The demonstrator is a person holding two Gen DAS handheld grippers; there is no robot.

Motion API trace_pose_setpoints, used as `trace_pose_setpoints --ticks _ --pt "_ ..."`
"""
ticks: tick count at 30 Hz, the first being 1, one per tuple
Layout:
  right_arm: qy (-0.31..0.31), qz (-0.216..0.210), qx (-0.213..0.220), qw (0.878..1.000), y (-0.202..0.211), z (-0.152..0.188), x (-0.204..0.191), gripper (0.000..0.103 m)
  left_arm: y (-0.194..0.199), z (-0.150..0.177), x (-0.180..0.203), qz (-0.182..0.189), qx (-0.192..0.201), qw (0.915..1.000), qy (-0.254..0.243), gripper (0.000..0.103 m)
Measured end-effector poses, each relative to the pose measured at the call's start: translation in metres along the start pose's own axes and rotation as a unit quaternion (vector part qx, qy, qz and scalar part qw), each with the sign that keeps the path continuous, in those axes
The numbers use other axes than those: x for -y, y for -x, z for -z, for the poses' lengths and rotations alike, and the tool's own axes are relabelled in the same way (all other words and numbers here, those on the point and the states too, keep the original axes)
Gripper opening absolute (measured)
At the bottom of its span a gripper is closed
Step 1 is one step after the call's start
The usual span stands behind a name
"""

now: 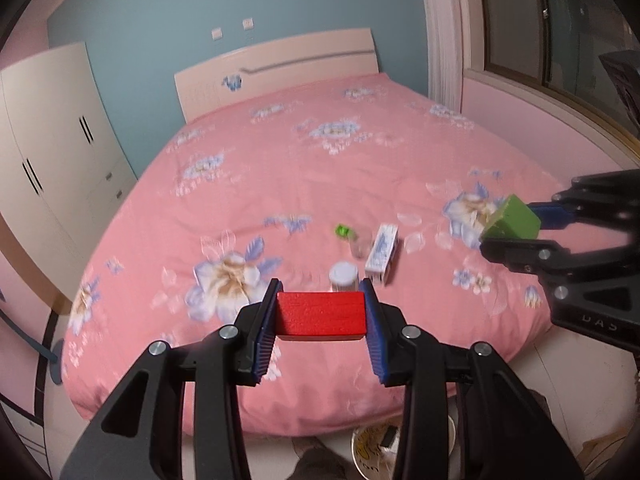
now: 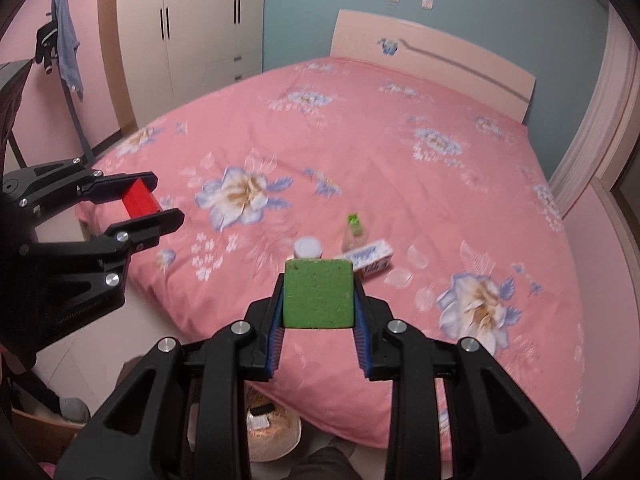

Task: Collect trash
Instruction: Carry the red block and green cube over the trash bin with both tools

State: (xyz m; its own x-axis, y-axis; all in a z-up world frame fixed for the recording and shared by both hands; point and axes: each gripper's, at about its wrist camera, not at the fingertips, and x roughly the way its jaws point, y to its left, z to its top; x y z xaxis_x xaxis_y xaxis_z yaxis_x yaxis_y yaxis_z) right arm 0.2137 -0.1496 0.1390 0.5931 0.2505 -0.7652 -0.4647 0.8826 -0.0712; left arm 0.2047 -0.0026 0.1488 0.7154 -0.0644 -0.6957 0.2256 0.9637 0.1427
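My left gripper (image 1: 322, 304) is shut on a red block (image 1: 321, 319), held above the near edge of the pink bed (image 1: 280, 184); it also shows in the right wrist view (image 2: 160, 196). My right gripper (image 2: 318, 284) is shut on a green sponge cube (image 2: 319, 295), also above the bed's near edge, and shows in the left wrist view (image 1: 508, 224). On the bed lie a white-capped jar (image 1: 343, 276), a clear bottle with a green cap (image 1: 352, 240) and a white and blue box (image 1: 383, 253).
A round bin (image 2: 272, 432) with trash in it stands on the floor below the grippers at the bed's foot. A white wardrobe (image 2: 188, 32) stands left of the bed. A headboard (image 2: 432, 56) is at the far end.
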Motion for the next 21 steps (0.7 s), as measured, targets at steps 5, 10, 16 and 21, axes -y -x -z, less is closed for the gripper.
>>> trace_pose_setpoints --ticks 5,10,16,21 --pt "0.003 -0.016 -0.03 0.999 -0.033 0.023 -0.014 0.031 -0.031 0.035 -0.005 0.008 -0.038 0.9991 0.015 0.041" --pt "0.007 -0.033 -0.062 0.998 -0.07 0.051 -0.031 0.031 -0.061 0.071 -0.007 0.015 -0.074 0.9968 0.027 0.041" --pt "0.007 -0.055 -0.102 0.993 -0.114 0.095 -0.048 0.031 -0.097 0.119 0.001 0.025 -0.118 0.9921 0.032 0.041" --pt "-0.002 -0.073 -0.134 0.988 -0.148 0.131 -0.055 0.031 -0.127 0.159 0.013 0.035 -0.16 0.9862 0.027 0.041"
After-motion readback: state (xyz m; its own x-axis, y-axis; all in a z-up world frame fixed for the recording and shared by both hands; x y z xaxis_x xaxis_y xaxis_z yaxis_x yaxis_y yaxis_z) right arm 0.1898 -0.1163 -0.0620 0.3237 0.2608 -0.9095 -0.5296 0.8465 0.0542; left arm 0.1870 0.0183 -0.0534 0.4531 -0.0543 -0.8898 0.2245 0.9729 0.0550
